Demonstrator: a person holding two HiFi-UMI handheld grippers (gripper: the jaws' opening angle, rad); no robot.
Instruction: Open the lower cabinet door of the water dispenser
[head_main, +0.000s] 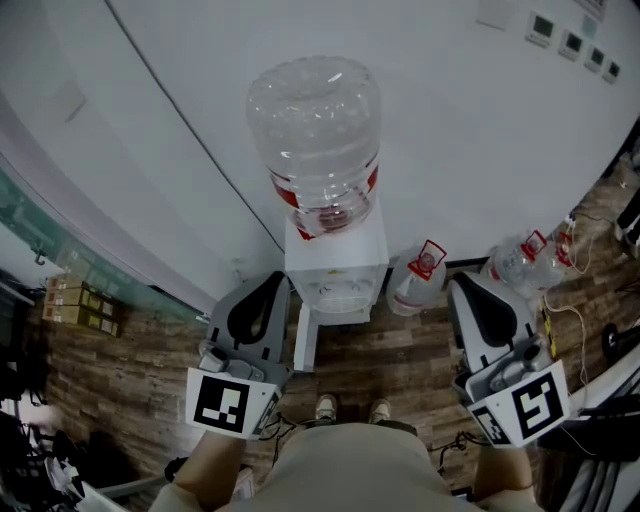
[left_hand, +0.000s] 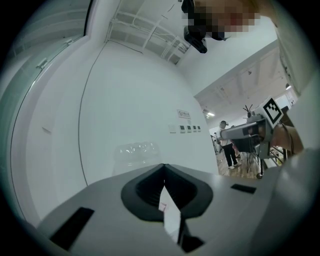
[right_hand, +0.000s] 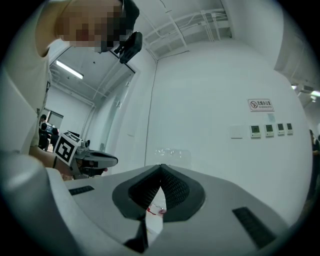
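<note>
- The lower cabinet door (head_main: 305, 340) sits just below the middle of the head view, under the water dispenser (head_main: 336, 262). It shows only as a narrow white panel jutting toward the person's shoes (head_main: 350, 408). I judge it is standing ajar, but from this steep angle I cannot be sure.
- The dispenser is a white box against the white wall, with a clear, red-labelled bottle (head_main: 315, 135) upended on top.
- The left gripper (head_main: 270, 285) hangs level just left of the panel, near it but not touching. Its tongs are pinched together on nothing. It is probably held there because it is the closer one to work the door.
- The right gripper (head_main: 460, 285) is at the dispenser's right, well clear of the door, its tongs likewise closed and empty. It looks parked out of the way.
- Two spare bottles (head_main: 420, 275) lie on the wood floor (head_main: 400, 350) at the right.
</note>
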